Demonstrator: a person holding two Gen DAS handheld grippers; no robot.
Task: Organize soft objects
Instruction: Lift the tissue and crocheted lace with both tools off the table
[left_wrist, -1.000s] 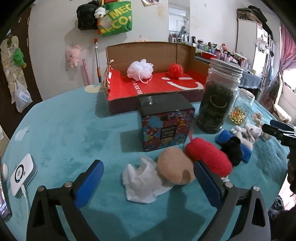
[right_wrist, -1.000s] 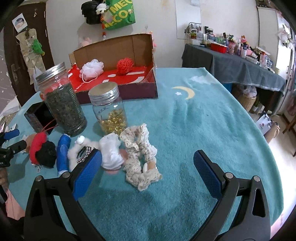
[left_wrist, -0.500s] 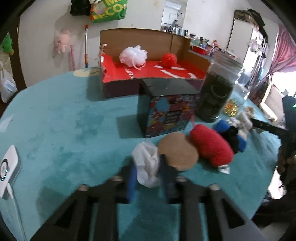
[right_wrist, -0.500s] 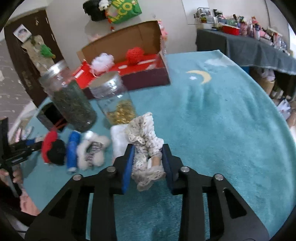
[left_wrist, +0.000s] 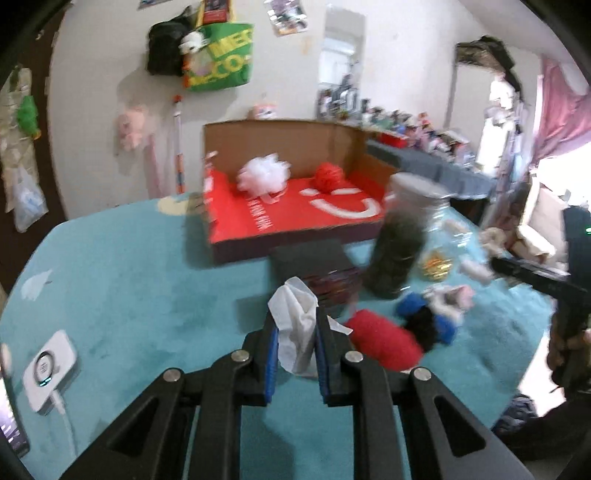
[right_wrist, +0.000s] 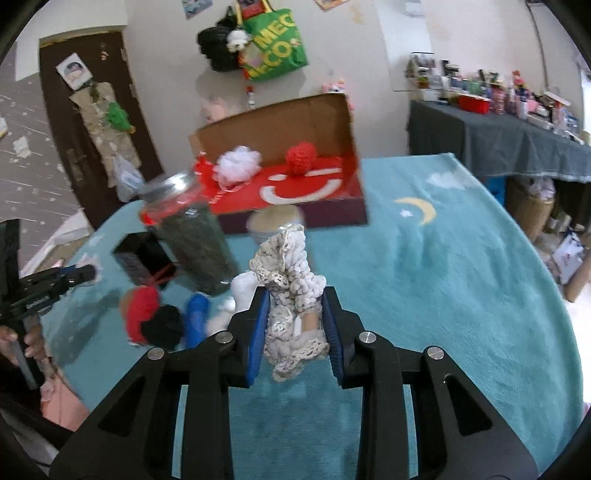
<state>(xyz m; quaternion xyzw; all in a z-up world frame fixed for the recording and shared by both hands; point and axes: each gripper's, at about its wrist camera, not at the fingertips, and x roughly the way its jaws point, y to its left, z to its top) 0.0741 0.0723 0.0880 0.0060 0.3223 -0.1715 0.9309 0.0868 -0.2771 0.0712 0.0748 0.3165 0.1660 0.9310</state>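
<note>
A round table under a teal cloth (right_wrist: 461, 280) fills the room's middle. At its far side sits an open cardboard box (left_wrist: 280, 151) with a red floor, and in it lie a white puff (left_wrist: 263, 178) and a red ball (left_wrist: 328, 176), a little apart. In front of the box stands a tall jar (left_wrist: 400, 251) of dark stuff, with a black tin (left_wrist: 314, 264) beside it. Near the jar's foot lie a red roll (left_wrist: 384, 343), a black bit (left_wrist: 424, 328) and a blue piece (left_wrist: 410, 305), bunched together. The left gripper (left_wrist: 295, 347) has its blue pads pressed tight on a white tissue (left_wrist: 295, 325), held clear of the cloth. The right gripper (right_wrist: 293, 325) is clamped on a cream crochet piece (right_wrist: 291, 280), which sticks up and hangs out below the pads. A white charger (left_wrist: 50, 369) lies at the table's left edge.
</note>
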